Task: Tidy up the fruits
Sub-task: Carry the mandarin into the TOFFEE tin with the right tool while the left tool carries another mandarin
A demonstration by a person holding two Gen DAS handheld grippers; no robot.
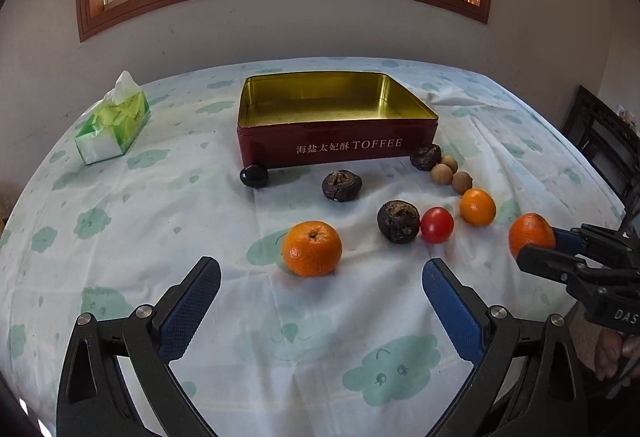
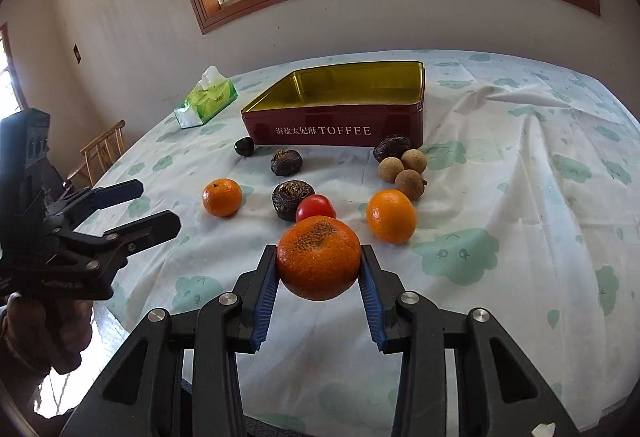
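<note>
Right gripper (image 2: 319, 269) clamped on a mandarin (image 2: 319, 257), well in front of the toffee tin (image 2: 332, 129), likely bound for it. Left gripper (image 1: 320, 293) spread wide, holding nothing, just short of another mandarin (image 1: 312, 248). Tin bare inside; other fruits scattered on the surface (image 2: 520, 197) before it.

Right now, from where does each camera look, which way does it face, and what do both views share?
Left wrist: on the left gripper, jaws open, facing the tin and window; right gripper at right edge.
Right wrist: on the right gripper, shut on an orange, facing the tin; left gripper and a hand at left.
Shared: tin, fruits, tissue box, window.
</note>
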